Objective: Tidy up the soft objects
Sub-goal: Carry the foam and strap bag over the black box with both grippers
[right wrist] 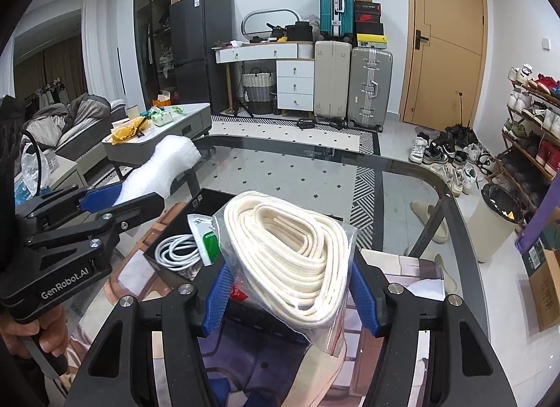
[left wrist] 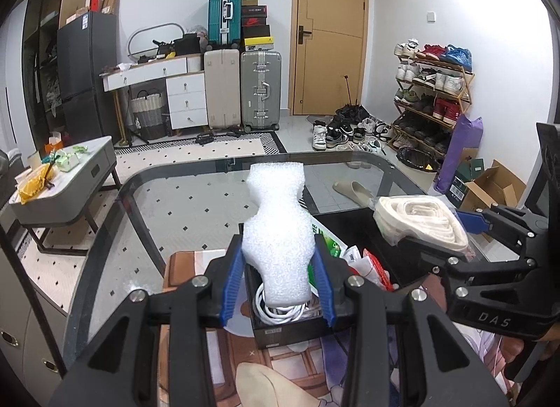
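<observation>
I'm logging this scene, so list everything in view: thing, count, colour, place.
foam piece: one, white, held above the box
bagged rope coil: one, cream, in clear bag, held above the box
box: one, black, open, on the table
cable: one, white, coiled inside the box
glass table: one, dark-rimmed
suitcases: three; teal, beige, grey; by the far wall
door: one, tan, shut
shoe rack: one, wooden, full, right wall
left gripper: fingers blue, shut on the foam
right gripper: fingers blue, shut on the bag
</observation>
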A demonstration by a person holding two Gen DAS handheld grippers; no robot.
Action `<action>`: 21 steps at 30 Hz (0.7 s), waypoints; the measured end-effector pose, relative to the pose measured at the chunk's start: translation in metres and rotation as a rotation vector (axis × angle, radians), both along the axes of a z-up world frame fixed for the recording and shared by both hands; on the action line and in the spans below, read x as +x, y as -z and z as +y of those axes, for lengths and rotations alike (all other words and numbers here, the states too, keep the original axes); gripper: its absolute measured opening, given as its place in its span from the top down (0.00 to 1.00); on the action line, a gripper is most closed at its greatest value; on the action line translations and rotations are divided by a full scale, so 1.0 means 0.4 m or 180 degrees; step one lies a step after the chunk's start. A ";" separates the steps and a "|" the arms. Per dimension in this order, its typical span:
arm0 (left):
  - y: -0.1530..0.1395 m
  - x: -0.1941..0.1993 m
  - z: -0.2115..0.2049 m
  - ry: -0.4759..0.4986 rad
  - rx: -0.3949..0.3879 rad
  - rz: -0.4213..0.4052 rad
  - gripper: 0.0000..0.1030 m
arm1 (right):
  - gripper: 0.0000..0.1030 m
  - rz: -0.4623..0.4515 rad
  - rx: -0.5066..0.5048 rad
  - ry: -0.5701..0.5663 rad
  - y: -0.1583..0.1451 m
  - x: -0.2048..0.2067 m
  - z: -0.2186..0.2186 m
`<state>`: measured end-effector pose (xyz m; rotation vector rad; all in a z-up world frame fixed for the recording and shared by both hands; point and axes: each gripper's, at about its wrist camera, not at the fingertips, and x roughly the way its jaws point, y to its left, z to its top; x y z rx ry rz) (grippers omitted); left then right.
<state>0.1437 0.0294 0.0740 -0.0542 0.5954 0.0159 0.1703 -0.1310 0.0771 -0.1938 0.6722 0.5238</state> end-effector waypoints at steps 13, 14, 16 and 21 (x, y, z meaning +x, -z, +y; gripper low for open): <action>0.062 0.070 -0.019 0.0150 0.0017 0.0160 0.65 | 0.41 0.0122 -0.0274 -0.0196 0.080 0.072 0.061; 0.065 0.074 -0.022 0.0163 0.0030 0.0171 0.65 | 0.41 0.0115 -0.0325 -0.0210 0.087 0.078 0.065; 0.069 0.079 -0.029 0.0212 0.0054 0.0178 0.65 | 0.41 0.0080 -0.0423 -0.0247 0.100 0.088 0.076; 0.082 0.089 -0.040 0.0232 0.0092 0.0214 0.65 | 0.41 0.0062 -0.0486 -0.0390 0.119 0.105 0.100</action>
